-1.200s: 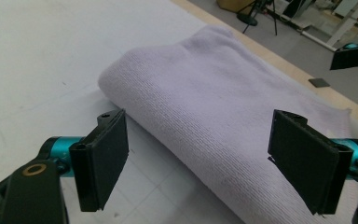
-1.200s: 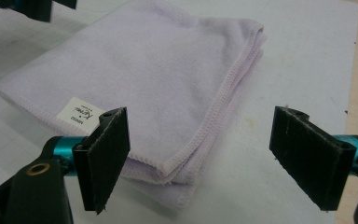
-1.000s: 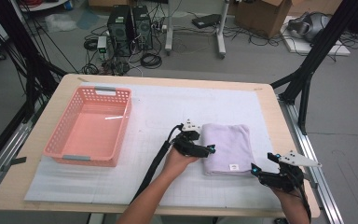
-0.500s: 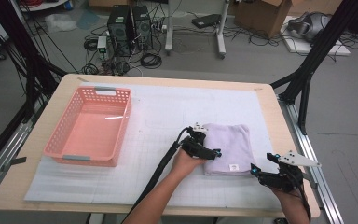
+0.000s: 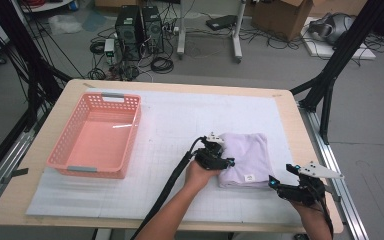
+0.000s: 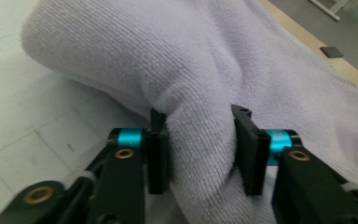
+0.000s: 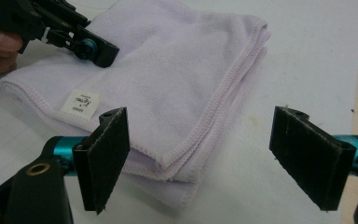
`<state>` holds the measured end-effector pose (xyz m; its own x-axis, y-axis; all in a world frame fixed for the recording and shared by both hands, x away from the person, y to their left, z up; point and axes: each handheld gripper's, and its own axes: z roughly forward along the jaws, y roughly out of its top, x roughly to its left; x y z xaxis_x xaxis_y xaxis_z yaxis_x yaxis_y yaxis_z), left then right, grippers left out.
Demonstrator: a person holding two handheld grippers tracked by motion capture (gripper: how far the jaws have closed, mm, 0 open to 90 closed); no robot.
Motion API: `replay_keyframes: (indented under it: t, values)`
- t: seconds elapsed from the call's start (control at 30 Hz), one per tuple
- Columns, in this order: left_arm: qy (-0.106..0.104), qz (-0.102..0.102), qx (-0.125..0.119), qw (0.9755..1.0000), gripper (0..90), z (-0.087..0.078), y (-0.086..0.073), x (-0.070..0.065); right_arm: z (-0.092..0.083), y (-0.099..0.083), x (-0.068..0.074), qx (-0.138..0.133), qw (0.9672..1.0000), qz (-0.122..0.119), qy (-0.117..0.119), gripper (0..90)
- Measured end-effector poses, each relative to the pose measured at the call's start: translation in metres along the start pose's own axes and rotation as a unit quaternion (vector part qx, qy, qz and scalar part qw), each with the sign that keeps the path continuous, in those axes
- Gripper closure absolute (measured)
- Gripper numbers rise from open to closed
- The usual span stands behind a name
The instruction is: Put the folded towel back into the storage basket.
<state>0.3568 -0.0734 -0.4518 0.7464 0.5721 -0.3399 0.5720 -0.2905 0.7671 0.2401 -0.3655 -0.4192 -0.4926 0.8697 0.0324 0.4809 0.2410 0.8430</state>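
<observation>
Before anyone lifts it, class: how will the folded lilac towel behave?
The towel will probably flop: it bunches between the left claw. Likely light, grippy terry. Its folded layers may fall open.

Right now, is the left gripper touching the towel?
Touching. In the left gripper view both pads of the left gripper press into a bunched fold of the towel; the jaws have just been closing on it.

The high view is looking forward and down from above the near edge of the table (image 5: 40, 200). The left gripper view is sitting tight against the towel (image 6: 223, 60), facing along its jaws. The right gripper view is looking from a little off, and all three are sharing the towel.
</observation>
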Motion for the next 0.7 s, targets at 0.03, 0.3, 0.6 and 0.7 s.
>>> replay_keyframes:
  t: [0.03, 0.3, 0.6, 0.7]
  values:
    - [-0.003, 0.002, -0.003, 1.0000, 66.9, -0.001, 0.000, 0.001, 0.000, 0.000, 0.000, 0.001, 1.0000, 0.000, 0.000, 19.2]
    - [-0.023, -0.007, -0.018, 0.9995, 70.4, -0.013, -0.005, 0.008, -0.001, 0.000, 0.000, -0.001, 1.0000, 0.000, -0.001, 19.1]
    - [-0.034, 0.008, -0.047, 0.9983, 70.5, -0.045, -0.014, 0.026, 0.000, 0.000, 0.002, 0.000, 1.0000, -0.002, 0.001, 19.1]
    - [-0.037, 0.015, -0.060, 0.9974, 70.4, -0.057, -0.019, 0.032, 0.001, 0.000, 0.002, 0.002, 1.0000, -0.001, 0.002, 19.2]
